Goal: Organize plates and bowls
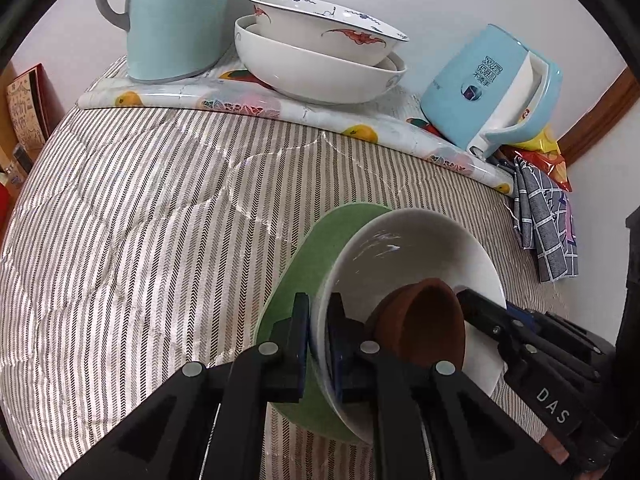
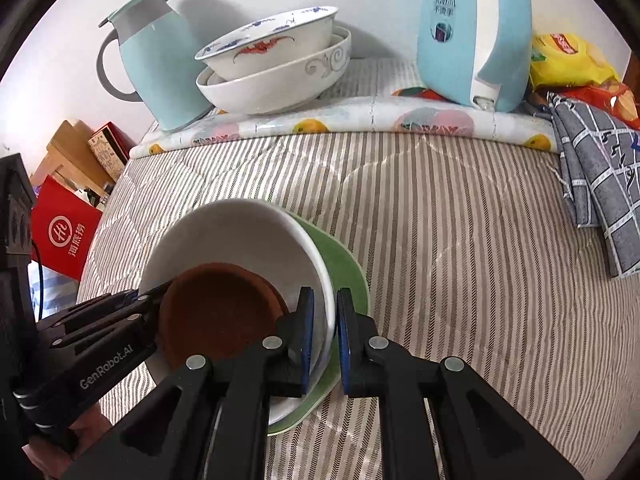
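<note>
A white bowl (image 1: 404, 248) sits on a green plate (image 1: 320, 248), with a small brown bowl (image 1: 428, 324) inside it, all on the striped quilted cloth. My left gripper (image 1: 318, 320) is shut on the white bowl's left rim, one finger inside and one outside above the plate. From the right wrist view, my right gripper (image 2: 325, 320) is shut on the opposite rim of the white bowl (image 2: 240, 228), beside the brown bowl (image 2: 216, 312) and over the green plate (image 2: 344, 268). Each view shows the other gripper across the bowl: the right gripper (image 1: 476, 308) and the left gripper (image 2: 154, 298).
At the back, two stacked white bowls (image 1: 320, 64) stand on a fruit-print mat (image 1: 240, 100) between a mint jug (image 1: 176, 20) and a blue kettle (image 1: 492, 88). A checked cloth (image 1: 548, 216) and snack bags (image 2: 568, 60) lie at the right. A red bag (image 2: 64, 232) stands off the left edge.
</note>
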`<state>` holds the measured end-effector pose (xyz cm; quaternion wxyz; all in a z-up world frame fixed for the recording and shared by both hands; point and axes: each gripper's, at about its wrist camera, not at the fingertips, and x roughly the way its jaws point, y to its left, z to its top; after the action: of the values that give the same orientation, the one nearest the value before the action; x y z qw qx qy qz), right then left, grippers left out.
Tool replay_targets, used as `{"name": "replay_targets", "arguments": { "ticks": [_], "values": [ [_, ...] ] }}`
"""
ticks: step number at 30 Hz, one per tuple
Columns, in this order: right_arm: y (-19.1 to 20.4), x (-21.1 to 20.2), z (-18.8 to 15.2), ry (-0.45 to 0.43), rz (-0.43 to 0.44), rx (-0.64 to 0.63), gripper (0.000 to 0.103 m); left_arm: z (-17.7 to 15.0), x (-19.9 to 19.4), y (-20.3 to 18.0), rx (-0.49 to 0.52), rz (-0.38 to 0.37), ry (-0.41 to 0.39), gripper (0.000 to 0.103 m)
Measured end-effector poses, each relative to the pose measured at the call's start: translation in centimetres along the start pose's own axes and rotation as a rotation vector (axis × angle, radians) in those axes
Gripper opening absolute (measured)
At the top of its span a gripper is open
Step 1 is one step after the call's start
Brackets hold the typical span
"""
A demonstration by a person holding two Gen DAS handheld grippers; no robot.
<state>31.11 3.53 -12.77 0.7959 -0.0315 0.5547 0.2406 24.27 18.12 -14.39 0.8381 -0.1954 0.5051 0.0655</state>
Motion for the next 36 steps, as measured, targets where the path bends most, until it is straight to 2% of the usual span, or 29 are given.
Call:
{"name": "replay_targets", "arguments": {
  "ticks": [5,15,18,23,30,32,34,36],
  "values": [
    [0.1,-0.1,0.1,0.003,-0.012,-0.022,0.011,0.0,0.0,0.3,-0.013,-0.014,0.007,0.012],
    [-0.3,-1.3,-0.5,-0.012,-0.010,-0.017,0.014,-0.5,-2.1,0.4,-0.012,-0.015,-0.029,0.013],
    [-0.4,-1.9,-1.0,-0.020,-0.008,-0.014,0.017,-0.9,-3.1,0.5,-0.017,-0.019,-0.038,0.020],
    [-0.5,-3.5,-2.3,-0.041,-0.002,-0.015,0.022,-2.0,-5.1,0.3,-0.020,-0.012,-0.065,0.022],
    [-0.9,-7.5,-5.0,-0.101,-0.017,-0.011,0.023,-4.5,-8.8,-1.2,0.016,0.005,-0.140,0.022],
    [-1.1,-9.1,-5.9,-0.133,-0.048,-0.008,0.032,-5.1,-9.8,-1.9,0.031,0.013,-0.163,0.023],
    [-1.4,-10.6,-6.7,-0.168,-0.076,-0.008,0.041,-5.9,-11.0,-2.9,0.049,0.006,-0.196,0.036],
    [-1.6,-12.7,-8.0,-0.225,-0.113,-0.014,0.049,-6.6,-12.1,-3.8,0.072,0.000,-0.220,0.044]
  ]
}}
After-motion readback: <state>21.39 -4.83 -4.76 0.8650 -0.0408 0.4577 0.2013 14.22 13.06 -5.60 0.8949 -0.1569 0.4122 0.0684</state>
